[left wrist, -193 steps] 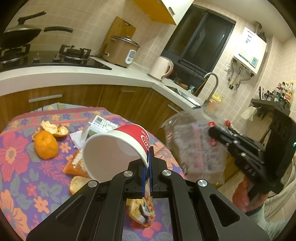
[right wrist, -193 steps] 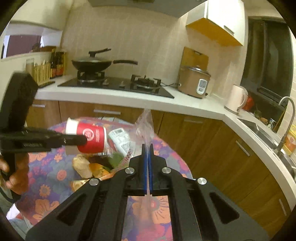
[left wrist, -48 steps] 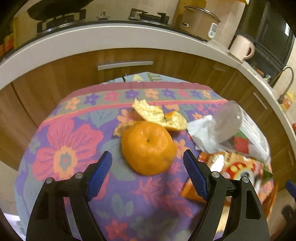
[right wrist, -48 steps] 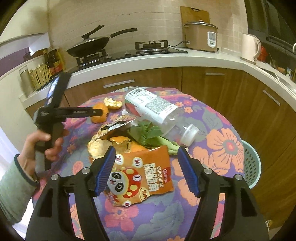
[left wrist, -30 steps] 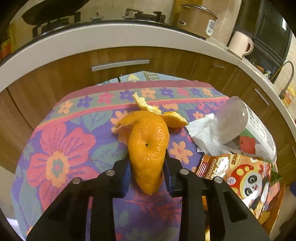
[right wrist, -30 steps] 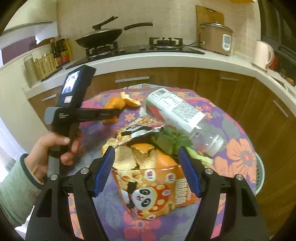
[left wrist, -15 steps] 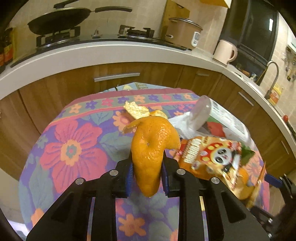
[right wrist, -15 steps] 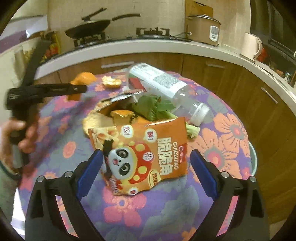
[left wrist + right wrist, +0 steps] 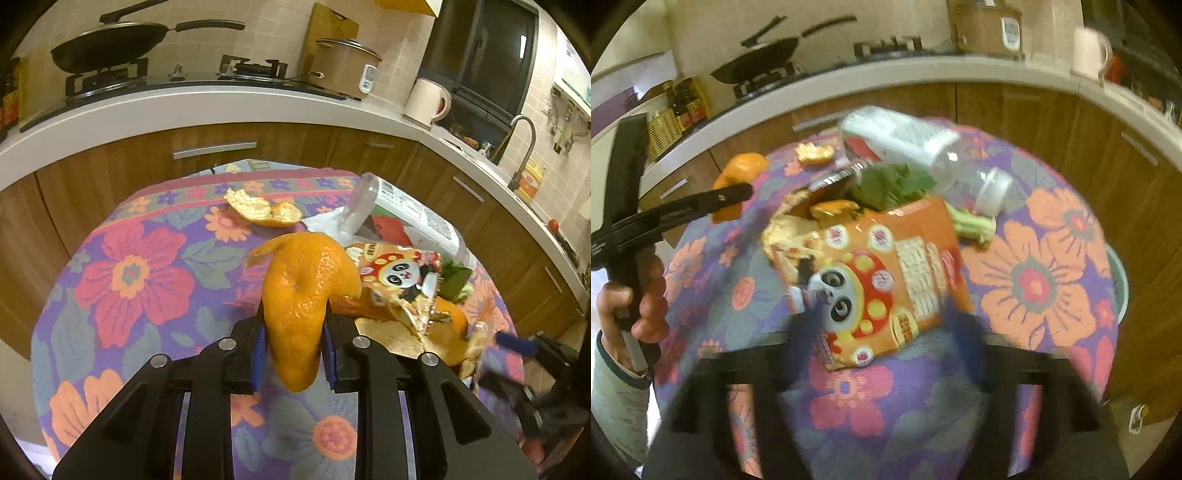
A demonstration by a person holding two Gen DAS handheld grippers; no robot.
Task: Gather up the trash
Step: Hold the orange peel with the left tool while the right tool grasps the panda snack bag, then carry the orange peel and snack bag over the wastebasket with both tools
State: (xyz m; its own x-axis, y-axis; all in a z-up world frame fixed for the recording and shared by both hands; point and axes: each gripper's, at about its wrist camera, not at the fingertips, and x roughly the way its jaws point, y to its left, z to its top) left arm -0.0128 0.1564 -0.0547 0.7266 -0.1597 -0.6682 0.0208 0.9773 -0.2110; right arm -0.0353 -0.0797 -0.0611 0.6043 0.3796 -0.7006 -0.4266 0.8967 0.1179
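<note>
The orange peel (image 9: 303, 295) is a big curled piece, squeezed between the blue pads of the left gripper (image 9: 294, 354). The jaws are pressed in on it from both sides, and the peel sticks up above them and hangs down below them. It is held up off the flowery worktop (image 9: 129, 280).

Take the snack bag (image 9: 882, 277) with the panda face as the landmark. It lies near the middle of the worktop, orange and red, with its open torn end turned to the far side. More orange peel pieces (image 9: 831, 208) lie at that open end, touching the bag. Green leaves (image 9: 890, 184) lie just behind the bag, and their pale stalk (image 9: 971, 223) pokes out at the bag's right side. A clear plastic bottle (image 9: 916, 147) lies on its side behind the leaves, with its white cap (image 9: 993, 192) pointing to the right. A small scrap of peel (image 9: 814, 153) sits well behind the bag on its left, near the worktop's far edge.

The right gripper (image 9: 886, 332) hangs just in front of the bag, very blurry. Its jaws stand wide apart, one on each side of the bag's near end, and hold nothing. To the left of the bag, a hand (image 9: 631, 295) holds the left gripper's black handle.
</note>
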